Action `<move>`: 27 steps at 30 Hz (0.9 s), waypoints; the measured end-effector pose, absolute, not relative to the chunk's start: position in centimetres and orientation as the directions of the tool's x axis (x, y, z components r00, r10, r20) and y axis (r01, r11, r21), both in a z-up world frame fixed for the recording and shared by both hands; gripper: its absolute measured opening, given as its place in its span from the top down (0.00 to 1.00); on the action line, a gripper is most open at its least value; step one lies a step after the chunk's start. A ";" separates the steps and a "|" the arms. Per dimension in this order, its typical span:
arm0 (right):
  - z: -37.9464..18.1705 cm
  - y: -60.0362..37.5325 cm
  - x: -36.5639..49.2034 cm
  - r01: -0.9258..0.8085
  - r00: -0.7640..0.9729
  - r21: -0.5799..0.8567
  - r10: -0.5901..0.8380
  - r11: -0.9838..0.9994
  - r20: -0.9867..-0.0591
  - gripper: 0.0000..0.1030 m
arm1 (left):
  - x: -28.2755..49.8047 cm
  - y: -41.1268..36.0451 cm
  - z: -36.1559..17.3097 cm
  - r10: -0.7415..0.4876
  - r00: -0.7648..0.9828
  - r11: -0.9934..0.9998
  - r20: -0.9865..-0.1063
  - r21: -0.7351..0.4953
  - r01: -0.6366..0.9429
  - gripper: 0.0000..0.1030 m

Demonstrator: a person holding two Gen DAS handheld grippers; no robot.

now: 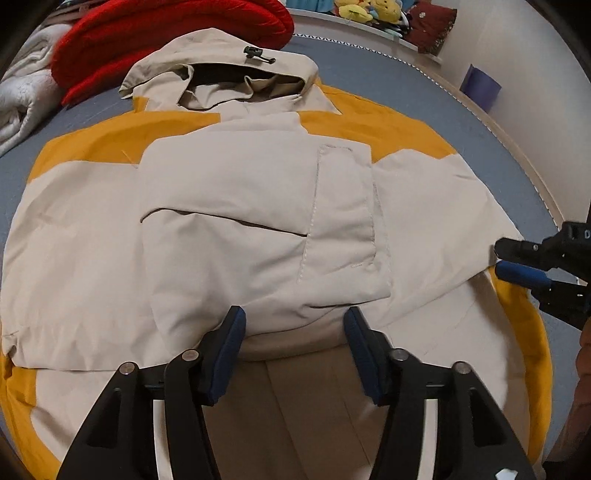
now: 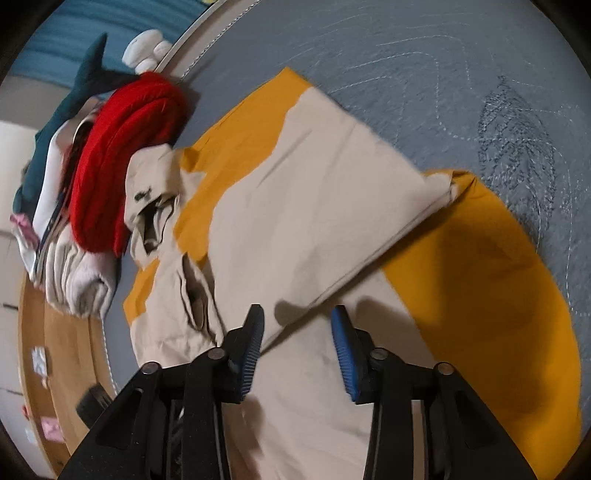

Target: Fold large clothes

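Observation:
A beige and yellow hooded jacket (image 1: 236,206) lies flat on a grey-blue bed, hood (image 1: 221,70) at the far end, both sleeves folded across the chest. My left gripper (image 1: 293,325) is open and empty, just above the folded sleeve's near edge at the jacket's middle. My right gripper (image 1: 498,260) shows at the right edge of the left wrist view, by the folded right sleeve's edge. In the right wrist view the jacket (image 2: 306,206) runs diagonally, and the right gripper (image 2: 297,325) is open and empty over the folded sleeve's edge.
A red knit garment (image 1: 166,33) and a folded pale blanket (image 1: 22,99) lie on the bed beyond the hood, also seen in the right wrist view (image 2: 122,147). Plush toys (image 1: 369,11) sit on a shelf behind. The bed's edge (image 1: 509,140) curves along the right.

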State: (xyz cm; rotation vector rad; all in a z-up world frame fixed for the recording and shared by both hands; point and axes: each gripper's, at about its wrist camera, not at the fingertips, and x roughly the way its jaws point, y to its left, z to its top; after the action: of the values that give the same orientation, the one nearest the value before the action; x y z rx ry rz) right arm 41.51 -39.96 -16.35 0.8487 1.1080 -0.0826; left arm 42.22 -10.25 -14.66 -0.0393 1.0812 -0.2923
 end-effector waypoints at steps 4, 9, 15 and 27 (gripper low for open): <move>-16.5 -40.9 42.0 0.466 0.497 0.569 0.332 0.677 -0.801 0.91 | 42.4 -8.2 -13.5 -0.215 0.462 0.975 -0.860 -0.162 0.153 0.99; -16.0 -42.0 41.5 0.490 0.525 0.560 0.287 0.669 -0.801 1.00 | 41.8 -1.7 -8.9 -0.290 0.537 0.940 -0.793 -0.340 0.005 0.99; -15.8 -43.3 40.7 0.549 0.518 0.525 0.228 0.650 -0.825 1.00 | 39.5 9.8 -10.8 -0.375 0.492 0.723 -0.786 -0.580 -0.376 0.95; -15.8 -41.9 41.1 0.532 0.501 0.526 0.254 0.664 -0.828 0.83 | 39.5 17.4 -14.2 -0.501 0.484 0.518 -0.717 -0.697 -0.497 0.57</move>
State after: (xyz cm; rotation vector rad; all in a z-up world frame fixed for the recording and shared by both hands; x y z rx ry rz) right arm 41.07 -41.85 -15.81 0.8678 1.0662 -0.1965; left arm 39.46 17.41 -14.19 -1.0907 1.1282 -0.0035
